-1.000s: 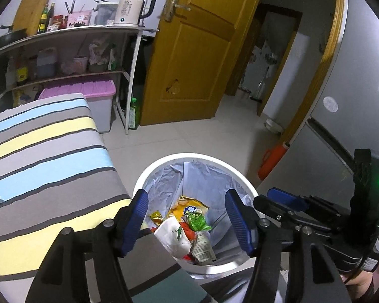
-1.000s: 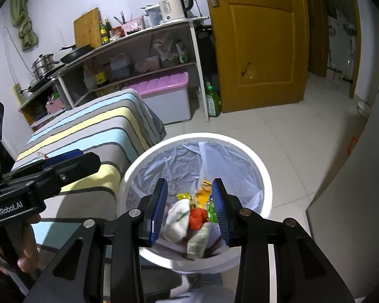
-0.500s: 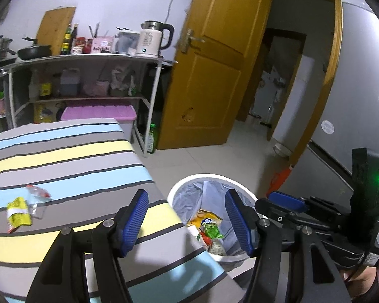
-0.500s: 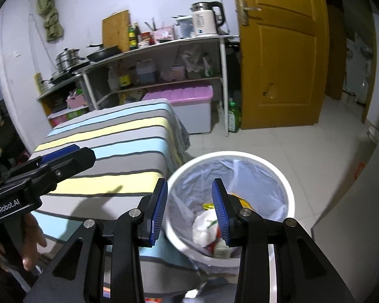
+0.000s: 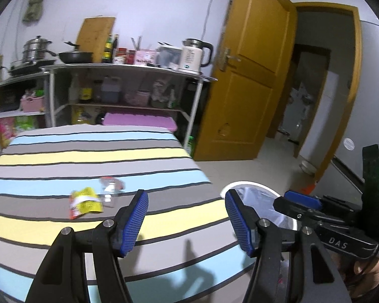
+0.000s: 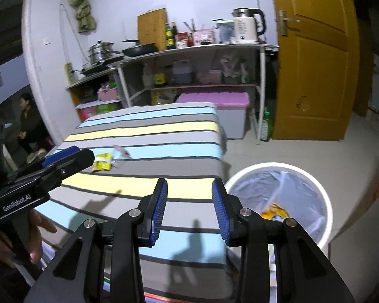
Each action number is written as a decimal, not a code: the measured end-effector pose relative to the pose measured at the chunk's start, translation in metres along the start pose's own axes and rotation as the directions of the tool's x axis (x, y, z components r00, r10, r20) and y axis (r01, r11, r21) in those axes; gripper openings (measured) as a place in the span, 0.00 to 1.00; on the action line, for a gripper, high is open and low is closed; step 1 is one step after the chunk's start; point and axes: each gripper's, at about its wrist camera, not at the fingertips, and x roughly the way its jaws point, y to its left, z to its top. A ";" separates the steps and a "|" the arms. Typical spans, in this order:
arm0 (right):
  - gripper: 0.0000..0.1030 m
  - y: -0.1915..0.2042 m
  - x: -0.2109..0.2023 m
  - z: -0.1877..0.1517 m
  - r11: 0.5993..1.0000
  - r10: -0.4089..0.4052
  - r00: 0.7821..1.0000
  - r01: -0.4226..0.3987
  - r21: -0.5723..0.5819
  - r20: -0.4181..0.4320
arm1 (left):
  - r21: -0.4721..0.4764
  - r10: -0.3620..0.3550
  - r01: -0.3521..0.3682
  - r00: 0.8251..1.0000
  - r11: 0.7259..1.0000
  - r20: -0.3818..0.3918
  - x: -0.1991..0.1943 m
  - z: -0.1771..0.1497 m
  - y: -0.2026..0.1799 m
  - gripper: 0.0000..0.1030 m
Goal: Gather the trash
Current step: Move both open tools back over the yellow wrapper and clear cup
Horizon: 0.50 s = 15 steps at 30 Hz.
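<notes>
A yellow and red snack wrapper (image 5: pixel 85 202) lies on the striped table (image 5: pixel 63 156), with a crumpled clear plastic wrapper (image 5: pixel 111 187) touching it on its right. Both show in the right wrist view, the yellow wrapper (image 6: pixel 103 161) and the clear one (image 6: pixel 121 154). The white trash bin (image 6: pixel 278 202) with a clear liner stands on the floor at the table's right end and holds several wrappers. Only its rim (image 5: pixel 250 185) shows in the left wrist view. My left gripper (image 5: pixel 185 223) is open and empty above the table's near right part. My right gripper (image 6: pixel 189 212) is open and empty above the table's near edge.
A metal shelf rack (image 5: pixel 128 75) with pots, bottles and a kettle (image 5: pixel 193 55) stands behind the table. A pink-lidded storage box (image 6: pixel 214 101) sits under it. A yellow door (image 6: pixel 313 58) is at the right. A person (image 6: pixel 29 123) sits at the far left.
Both grippers have swung up and left, away from over the bin to over the table. The wrappers on the table have come into view. Both stay open and empty.
</notes>
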 end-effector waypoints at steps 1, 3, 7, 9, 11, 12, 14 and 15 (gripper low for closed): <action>0.37 0.005 0.002 0.001 1.000 0.011 1.000 -0.011 -0.008 0.001 | -0.003 0.010 -0.010 1.000 1.000 0.005 -0.004 -0.001 0.004 0.61; 0.37 0.014 0.005 0.003 0.999 0.030 1.000 -0.030 -0.020 -0.001 | -0.012 0.027 -0.027 1.000 1.000 0.011 -0.010 0.000 0.014 0.61; 0.37 0.025 0.012 0.007 0.998 0.056 0.998 -0.056 -0.038 -0.007 | -0.030 0.063 -0.062 0.998 0.998 0.007 -0.016 0.000 0.035 0.61; 0.37 0.031 0.017 0.008 0.997 0.068 0.998 -0.068 -0.045 -0.015 | -0.040 0.087 -0.087 0.996 0.995 0.005 -0.016 -0.002 0.044 0.61; 0.37 0.034 0.022 0.009 0.996 0.075 0.997 -0.077 -0.051 -0.024 | -0.057 0.105 -0.105 0.994 0.993 -0.003 -0.016 -0.003 0.054 0.61; 0.37 0.037 0.025 0.010 0.995 0.079 0.996 -0.080 -0.053 -0.029 | -0.063 0.113 -0.113 0.994 0.992 -0.006 -0.015 -0.005 0.057 0.61; 0.37 0.041 0.030 0.010 0.994 0.087 0.996 -0.089 -0.056 -0.037 | -0.066 0.140 -0.141 0.990 0.988 -0.009 -0.013 -0.006 0.063 0.61; 0.37 0.043 0.032 0.010 0.994 0.090 0.995 -0.092 -0.058 -0.039 | -0.065 0.152 -0.152 0.988 0.986 -0.011 -0.013 -0.007 0.065 0.61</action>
